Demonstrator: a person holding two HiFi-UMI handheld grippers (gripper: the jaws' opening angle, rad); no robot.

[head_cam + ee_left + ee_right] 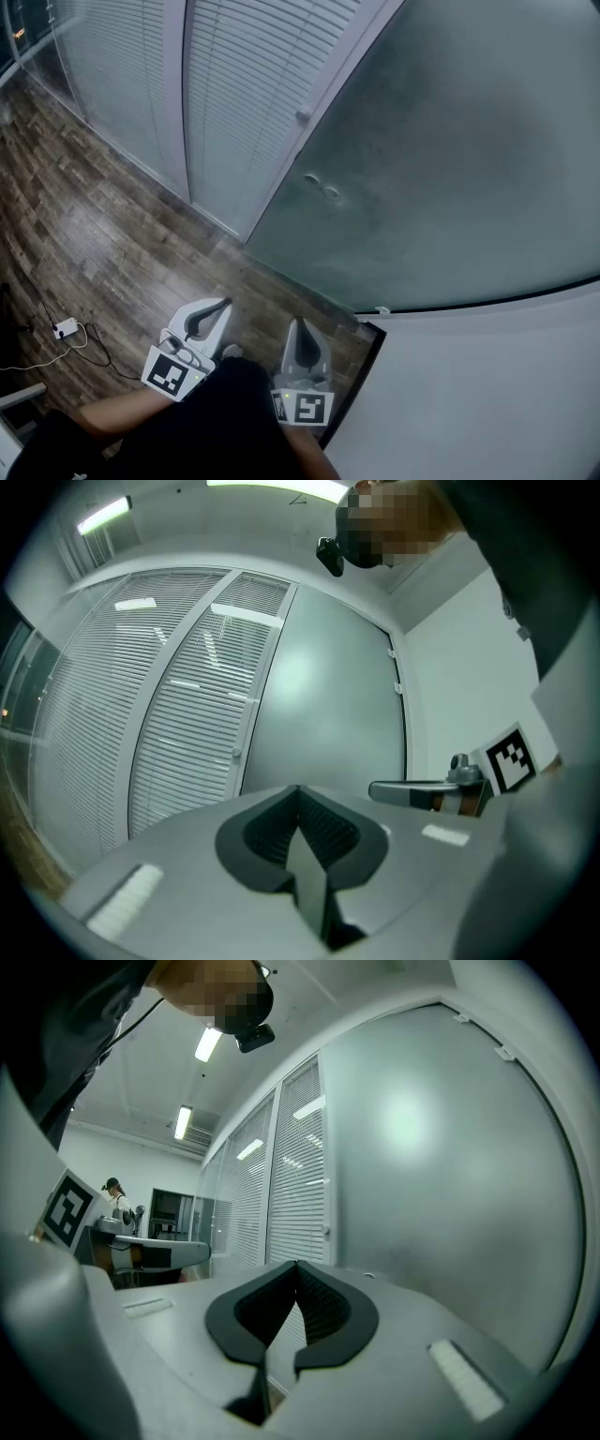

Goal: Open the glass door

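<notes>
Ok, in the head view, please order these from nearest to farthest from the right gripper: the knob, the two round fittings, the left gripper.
From the right gripper:
1. The left gripper, just beside it on its left.
2. The round fittings, ahead on the glass door.
3. The knob, farther on, just left of the door's edge.

body look | left gripper [221, 306]: pale grey rounded shell, dark ribbed pads [328, 832] | right gripper [297, 326]: same grey shell, same dark pads | marker cubes [172, 373]: white faces, black square patterns (one cube at each gripper's near end) | shells: white ribbed strips [127, 902] | clothing: dark garment [230, 412]
</notes>
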